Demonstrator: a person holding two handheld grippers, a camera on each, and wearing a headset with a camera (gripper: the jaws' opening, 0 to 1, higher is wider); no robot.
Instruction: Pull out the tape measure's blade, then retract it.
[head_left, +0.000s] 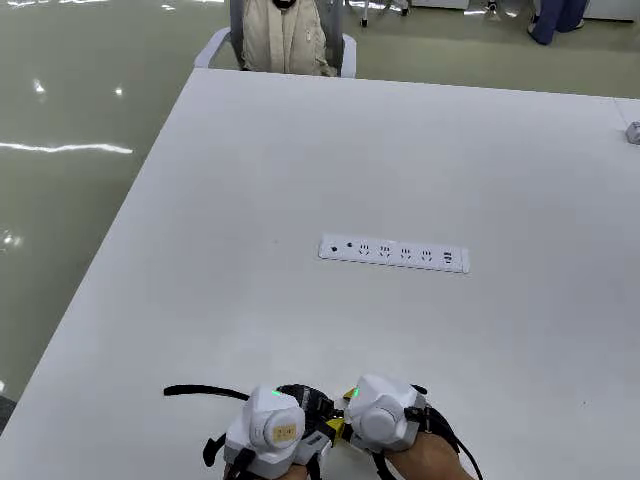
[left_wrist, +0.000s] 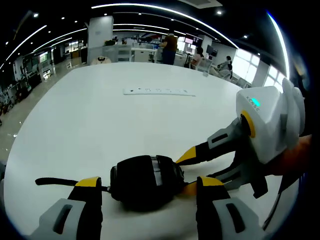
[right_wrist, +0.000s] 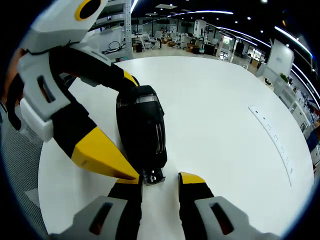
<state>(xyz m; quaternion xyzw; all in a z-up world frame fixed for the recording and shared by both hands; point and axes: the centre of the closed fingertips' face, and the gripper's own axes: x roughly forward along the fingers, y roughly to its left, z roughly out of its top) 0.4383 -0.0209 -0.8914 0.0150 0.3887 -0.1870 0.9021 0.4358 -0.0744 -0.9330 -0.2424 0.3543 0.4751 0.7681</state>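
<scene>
One tape measure (right_wrist: 142, 130) on one table (head_left: 400, 150), straddled by left gripper (left_wrist: 150, 181), grip not discernible, right gripper (right_wrist: 159, 180) narrowly parted at its hook (right_wrist: 152, 176), one power strip (head_left: 393, 253) beyond.

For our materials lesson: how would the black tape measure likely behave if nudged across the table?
The tape measure looks compact and rounded, so probably dense, sliding rather than tipping on the smooth table. Its thin strap lies limp, likely floppy.

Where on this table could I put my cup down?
Free: the table beyond the power strip, and between it and the tape measure. Crowded: the near edge, where left gripper and right gripper meet at it.
</scene>
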